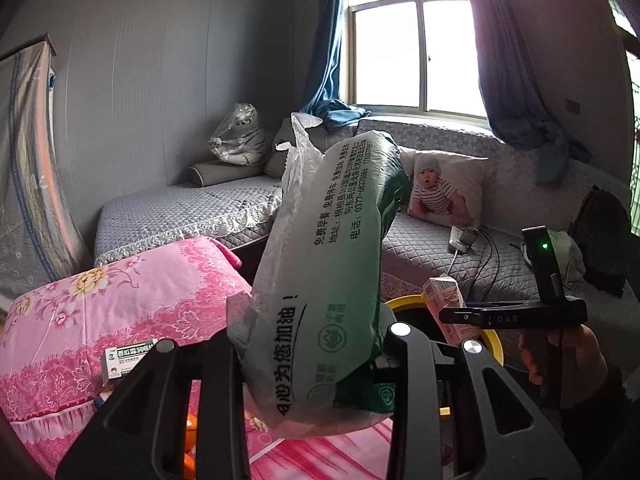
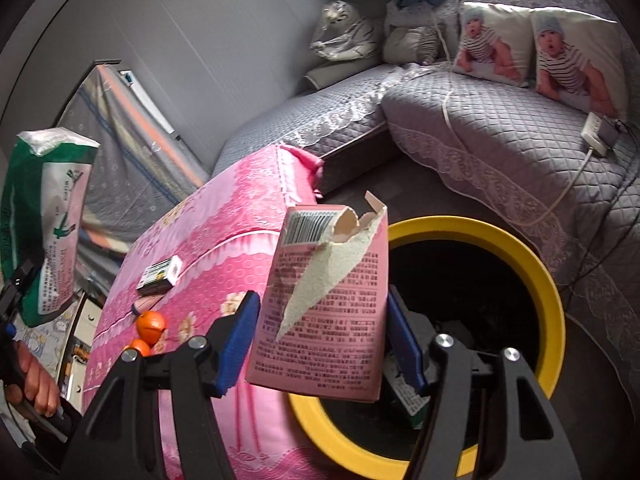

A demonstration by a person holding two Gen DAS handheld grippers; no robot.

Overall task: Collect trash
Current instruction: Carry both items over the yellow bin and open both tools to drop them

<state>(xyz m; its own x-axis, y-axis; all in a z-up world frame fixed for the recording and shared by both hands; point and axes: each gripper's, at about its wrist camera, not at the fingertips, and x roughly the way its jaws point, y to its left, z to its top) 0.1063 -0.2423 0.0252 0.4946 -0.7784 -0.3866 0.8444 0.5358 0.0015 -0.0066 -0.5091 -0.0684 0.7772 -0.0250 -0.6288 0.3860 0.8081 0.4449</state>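
Observation:
My left gripper [image 1: 308, 360] is shut on a torn white-and-green tissue pack [image 1: 320, 280] with Chinese print, held upright in the air. The pack also shows at the far left of the right wrist view [image 2: 48, 220]. My right gripper [image 2: 320, 344] is shut on a torn pink carton [image 2: 324, 300], held above the near rim of a yellow-rimmed black bin [image 2: 536, 264]. The carton [image 1: 446, 300] and the bin rim [image 1: 404, 302] also show in the left wrist view, right of the pack.
A table under a pink floral cloth [image 2: 224, 240] holds a small green-and-white box [image 2: 160, 276] and two tangerines [image 2: 150, 324]. A grey quilted corner sofa [image 2: 500, 140] with baby-print pillows [image 2: 492, 48], a power strip and cables lies behind the bin. The window [image 1: 412, 40] is at the back.

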